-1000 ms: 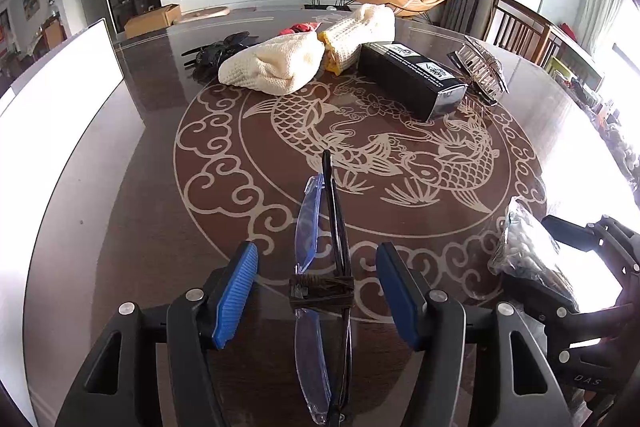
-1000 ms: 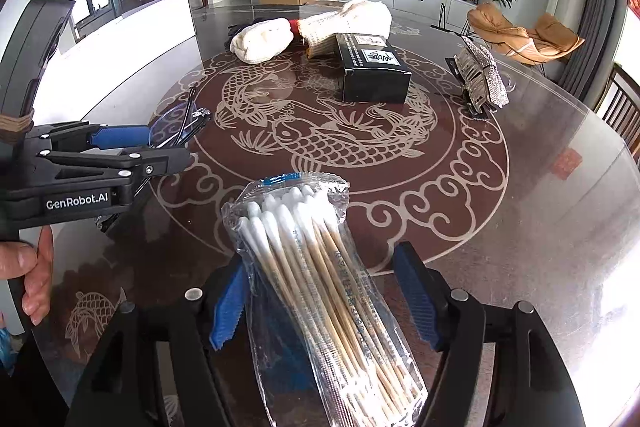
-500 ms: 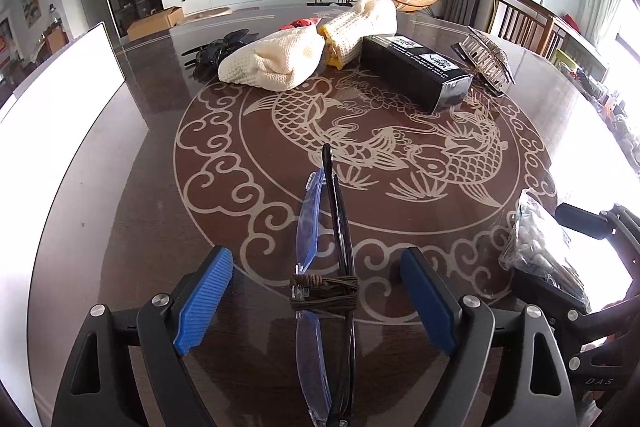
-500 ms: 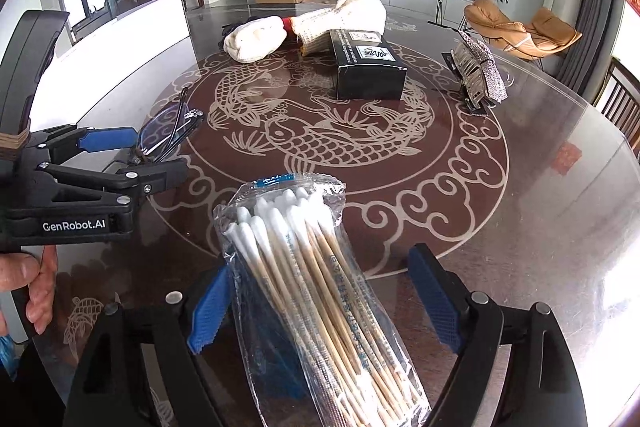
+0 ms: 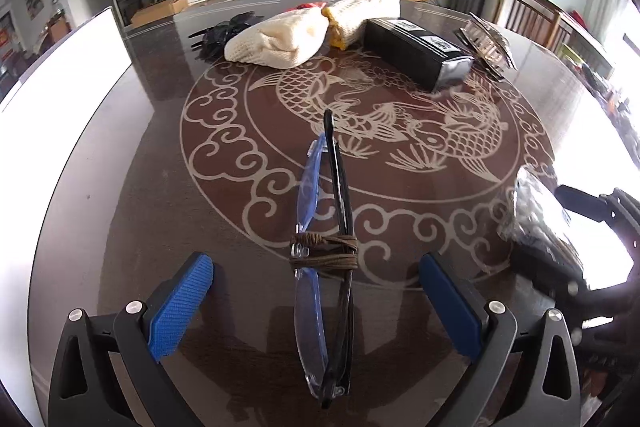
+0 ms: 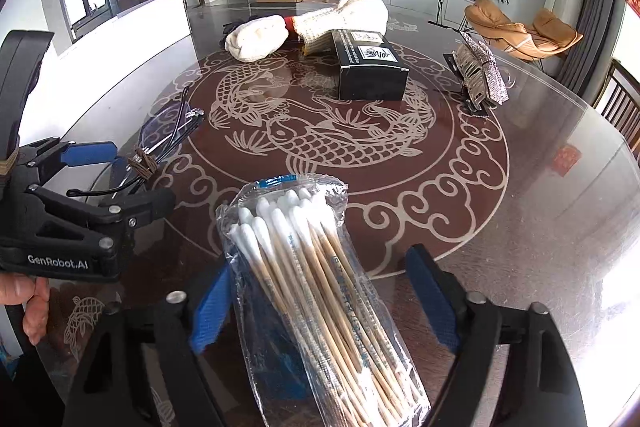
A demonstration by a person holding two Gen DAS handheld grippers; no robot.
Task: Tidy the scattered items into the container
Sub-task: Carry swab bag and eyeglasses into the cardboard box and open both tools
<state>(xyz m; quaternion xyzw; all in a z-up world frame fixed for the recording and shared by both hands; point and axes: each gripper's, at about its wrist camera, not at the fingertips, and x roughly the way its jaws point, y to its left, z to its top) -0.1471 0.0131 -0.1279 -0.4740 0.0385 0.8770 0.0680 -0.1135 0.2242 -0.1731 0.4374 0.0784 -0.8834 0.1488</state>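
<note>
Left wrist view: the left tongs (image 5: 316,301) stand spread wide and are opening, both blue pads clear of the folded glasses (image 5: 326,247) between them; the glasses lie on the dark patterned surface (image 5: 132,211) — bluish lenses, black arms, brown cord wound round the middle; beyond lie two cream cloth rolls (image 5: 276,41), a black box (image 5: 416,53) and a sparkly hair clip (image 5: 486,45).

Right wrist view: the right tongs (image 6: 320,303) are closing around a clear bag of cotton swabs (image 6: 316,279) — white tips, wooden sticks, blue-printed seal; the left pad meets the wrapper, the right pad stands off it; the bag rests on the surface near the camera.
</note>
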